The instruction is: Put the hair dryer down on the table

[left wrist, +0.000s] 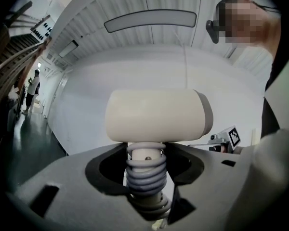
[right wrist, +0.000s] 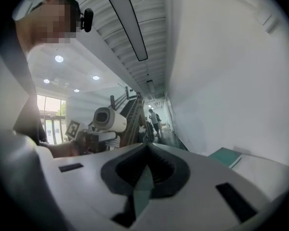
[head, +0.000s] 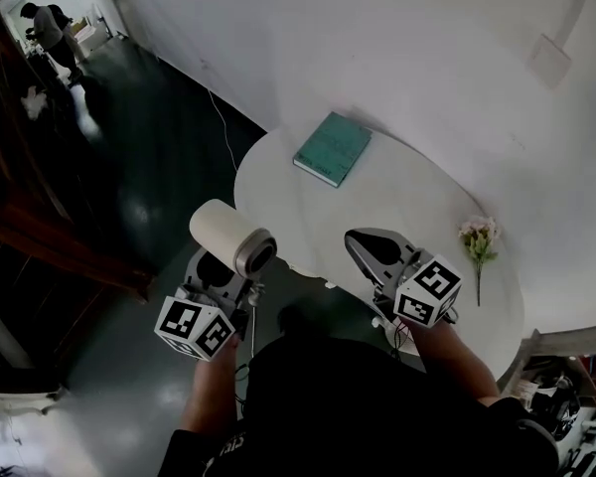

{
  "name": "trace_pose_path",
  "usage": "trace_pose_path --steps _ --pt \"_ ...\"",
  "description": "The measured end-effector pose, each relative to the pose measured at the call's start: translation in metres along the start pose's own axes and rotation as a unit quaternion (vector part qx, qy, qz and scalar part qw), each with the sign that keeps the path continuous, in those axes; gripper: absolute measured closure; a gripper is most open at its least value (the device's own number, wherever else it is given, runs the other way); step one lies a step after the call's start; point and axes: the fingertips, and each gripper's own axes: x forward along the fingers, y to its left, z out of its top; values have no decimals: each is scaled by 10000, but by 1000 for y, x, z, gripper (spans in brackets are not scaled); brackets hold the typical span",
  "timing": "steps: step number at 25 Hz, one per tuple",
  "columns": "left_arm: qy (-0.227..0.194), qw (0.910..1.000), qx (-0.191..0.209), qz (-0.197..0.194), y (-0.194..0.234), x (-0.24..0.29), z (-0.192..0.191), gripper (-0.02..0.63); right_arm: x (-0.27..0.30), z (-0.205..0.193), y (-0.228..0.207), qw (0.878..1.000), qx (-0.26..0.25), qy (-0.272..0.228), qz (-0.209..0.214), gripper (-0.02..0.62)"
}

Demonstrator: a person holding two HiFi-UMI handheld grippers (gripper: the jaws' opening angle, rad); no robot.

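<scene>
Head view: cream, grey-tipped hair dryer (head: 230,235)

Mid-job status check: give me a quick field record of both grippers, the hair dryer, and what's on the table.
left gripper: shut on the cord-wrapped handle of the hair dryer
hair dryer: cream body, held in the air at the table's left edge, not yet set down
right gripper: shut, nothing between its jaws
table: white, oval
on table: teal book at the far side; flower sprig at the right
</scene>
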Motion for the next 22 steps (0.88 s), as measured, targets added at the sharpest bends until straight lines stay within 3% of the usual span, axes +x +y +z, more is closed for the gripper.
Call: trace_pose_path --steps 9,22 --pt "275 9990 -263 -243 62 46 -2 374 52 9 -32 9990 112 -12 -426 590" --pt "661 9955 -677 97 41 99 -38 374 4 -13 -111 9966 501 -8 -659 590"
